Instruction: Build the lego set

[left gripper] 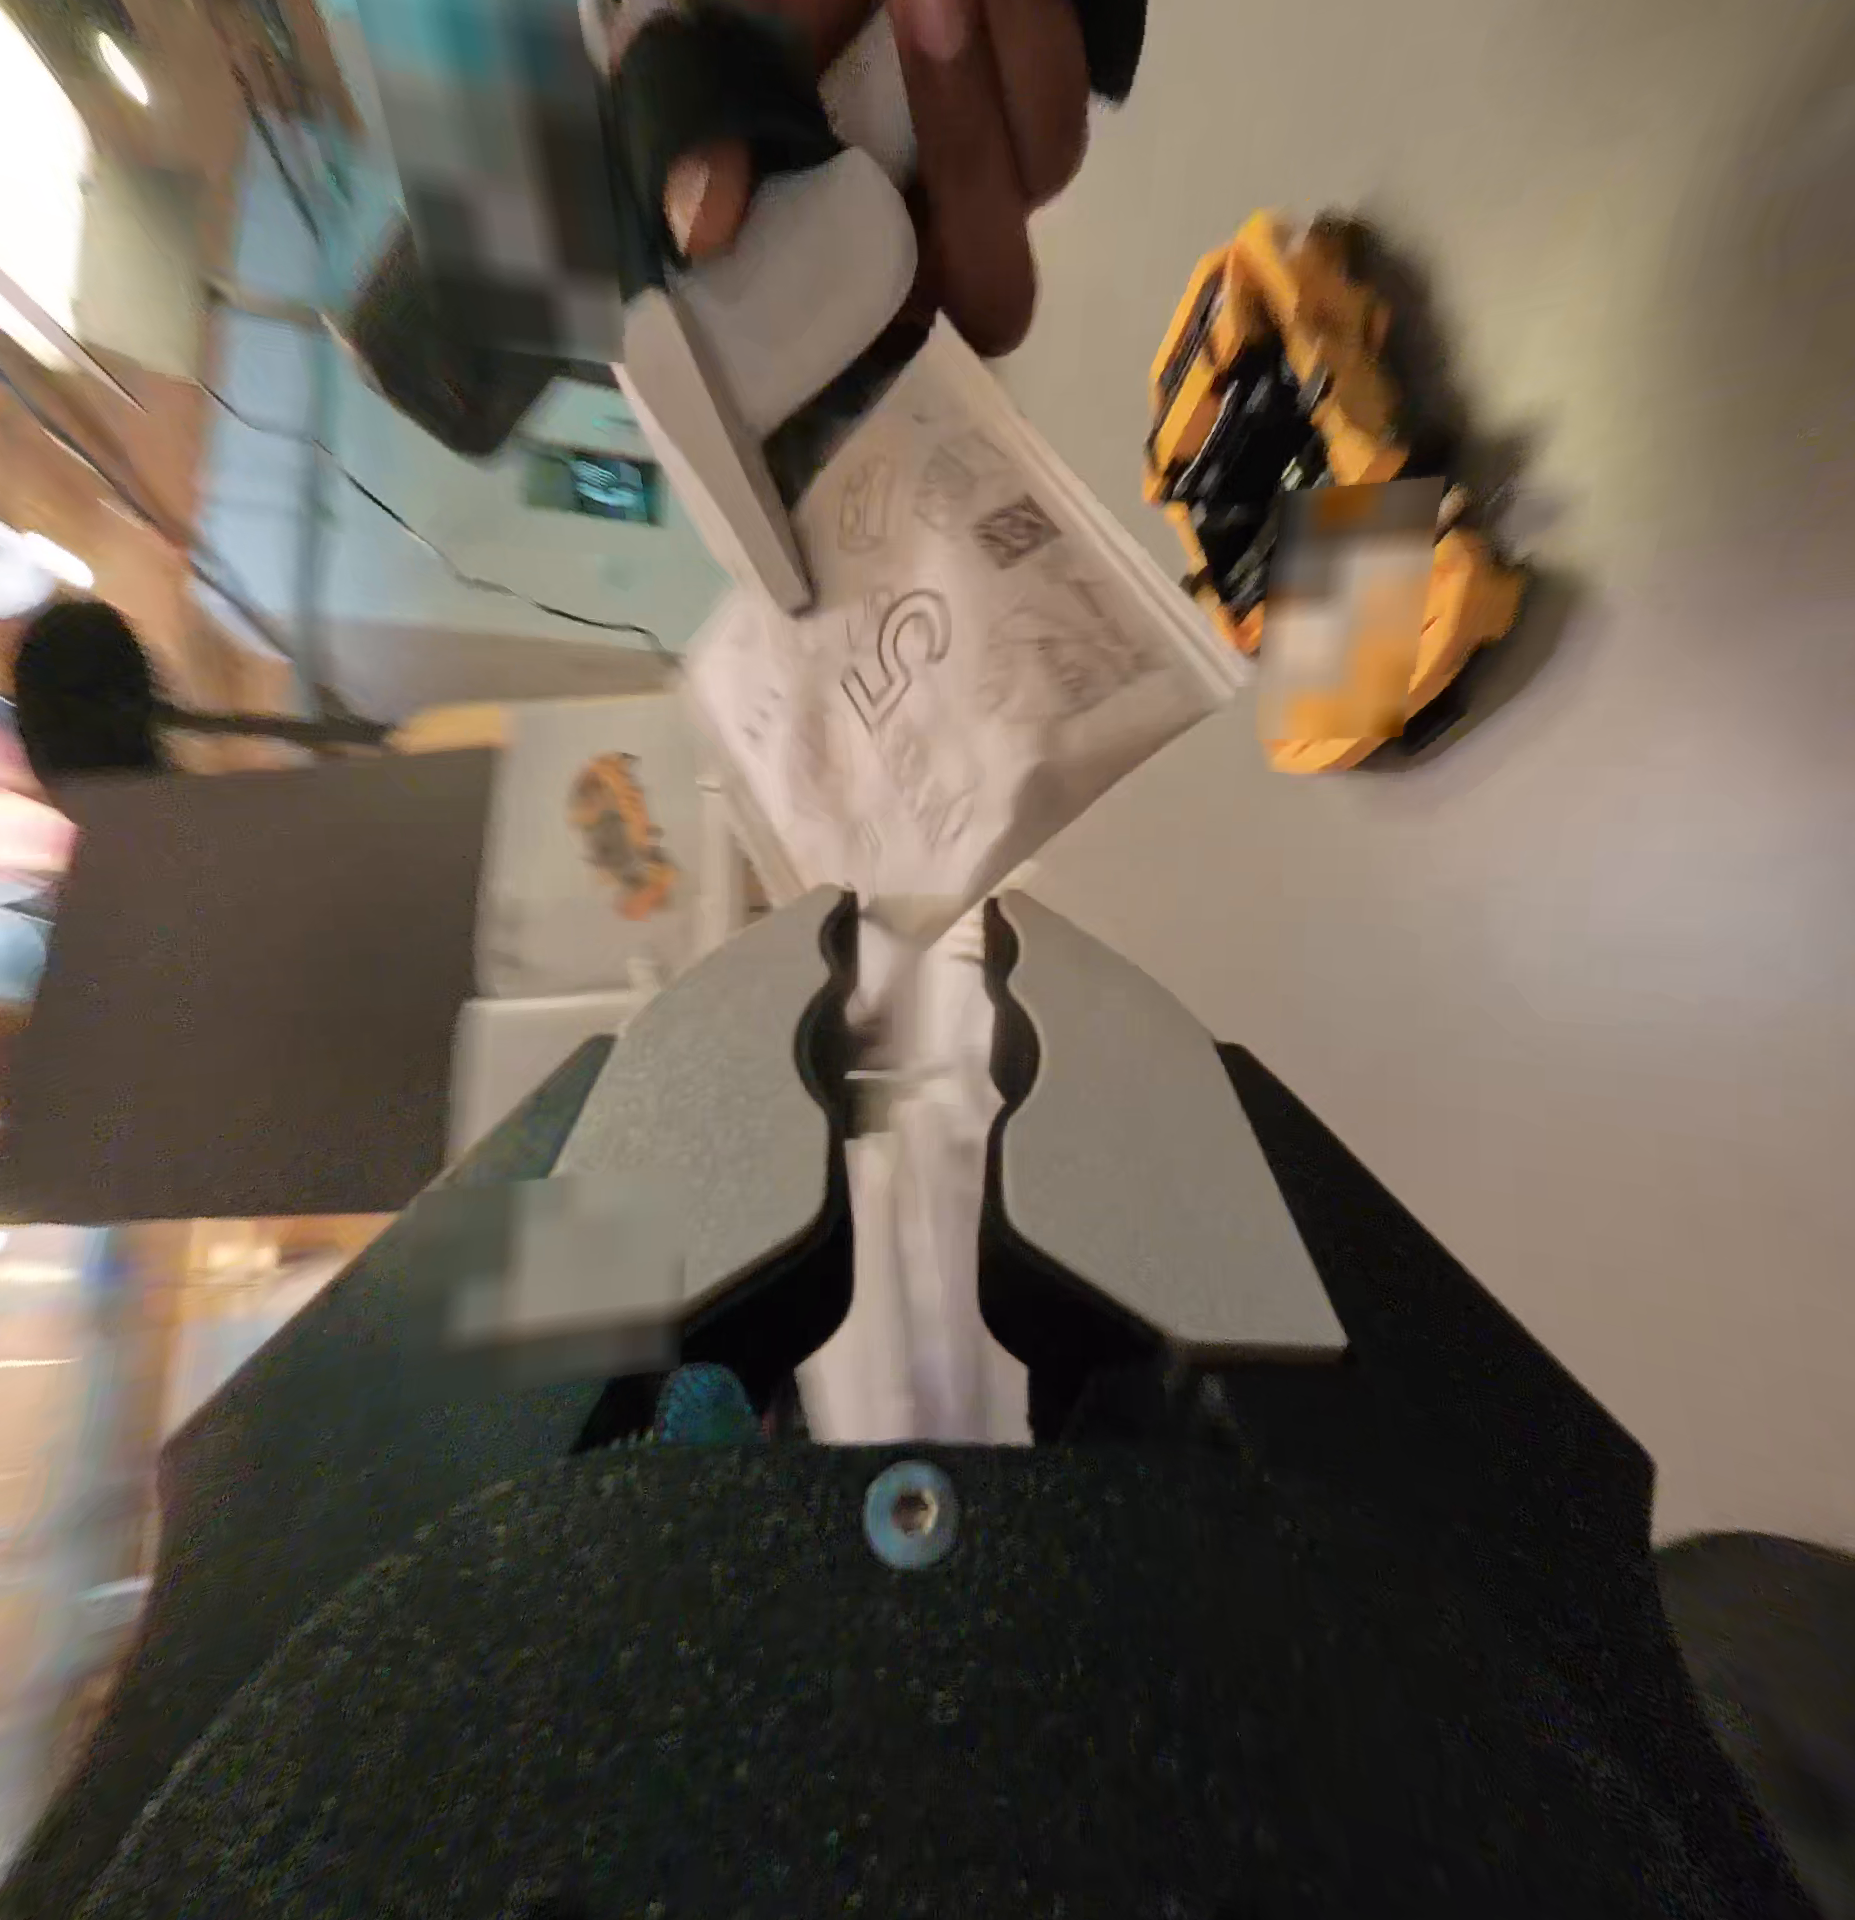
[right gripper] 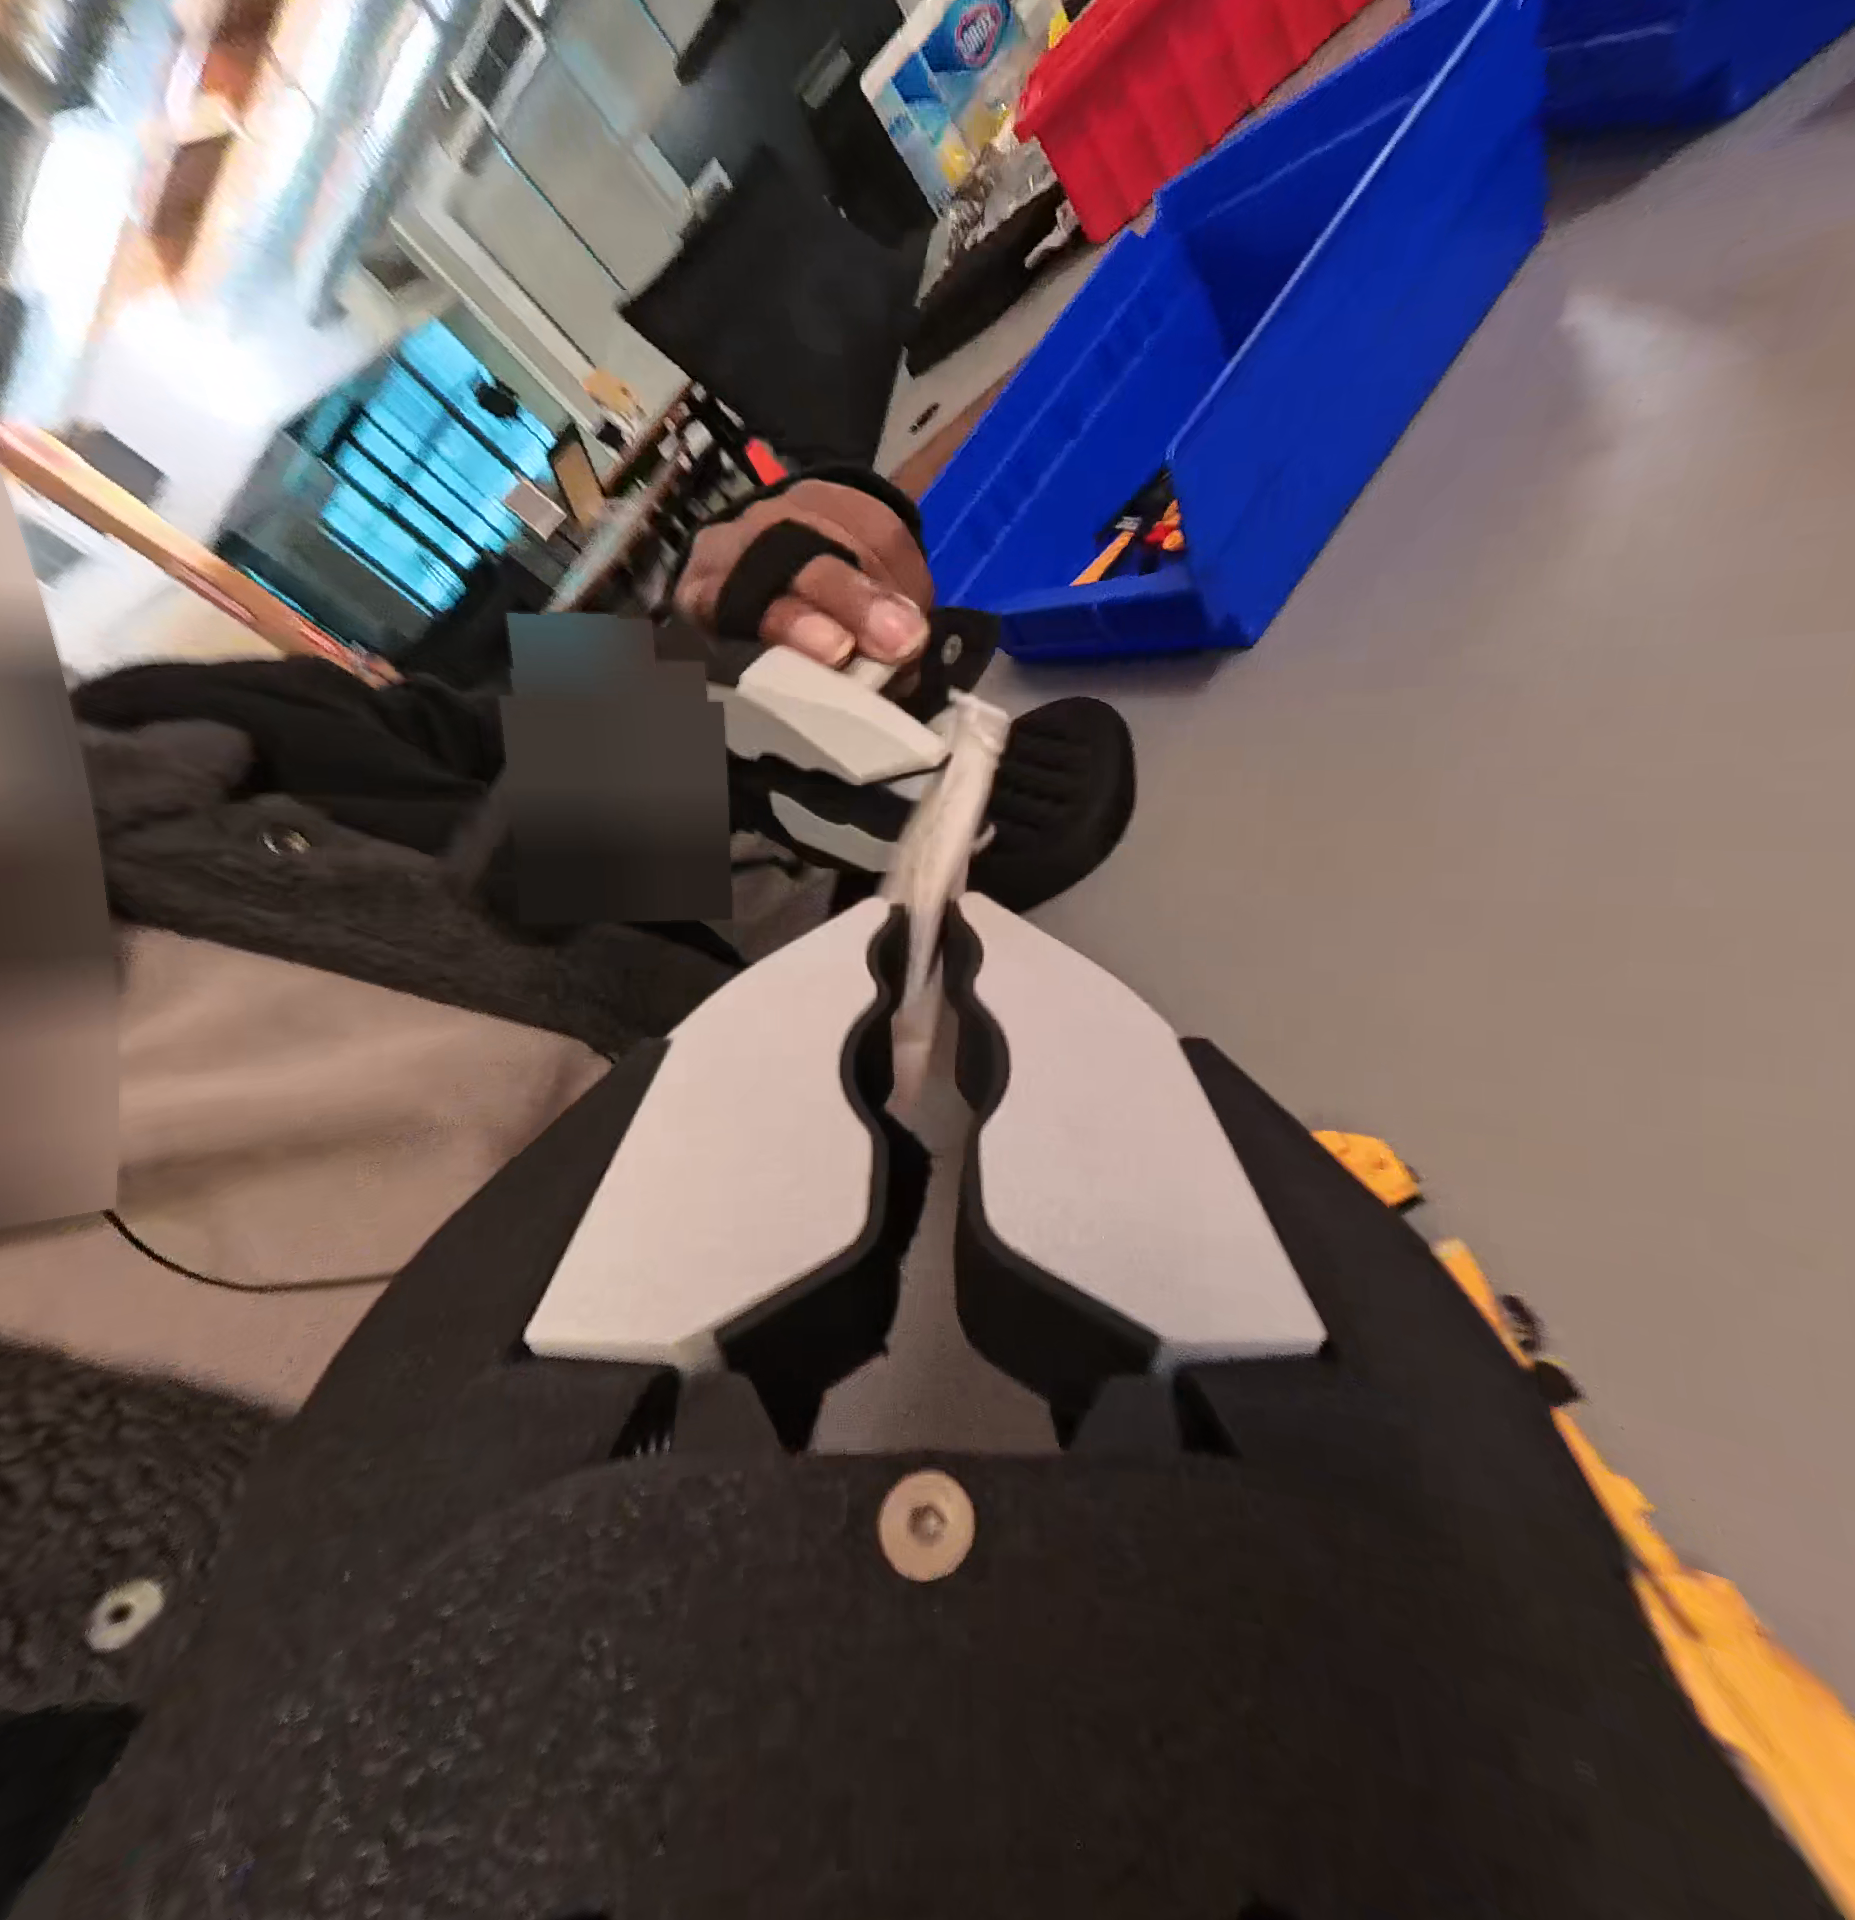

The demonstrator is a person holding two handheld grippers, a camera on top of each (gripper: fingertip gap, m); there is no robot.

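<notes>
Lego paper bag (left gripper: pixel 964 665) blurred, pinched at opposite ends by left gripper (left gripper: pixel 921 914) and right gripper (right gripper: pixel 928 920); yellow Lego car (left gripper: pixel 1318 488) on grey table (left gripper: pixel 1525 987), part mosaicked.

A grey desk (right gripper: pixel 1629 831) is seen under everything. On its far side, two blue bins (right gripper: pixel 1318 343) are set touching each other, and a red bin (right gripper: pixel 1162 94) is placed just beyond them. A dark fleece jacket (right gripper: pixel 310 831) with metal snaps is laid at the left, near the desk edge. A black cable (left gripper: pixel 466 561) is run across the far surface in the left wrist view. The far room is blurred.
</notes>
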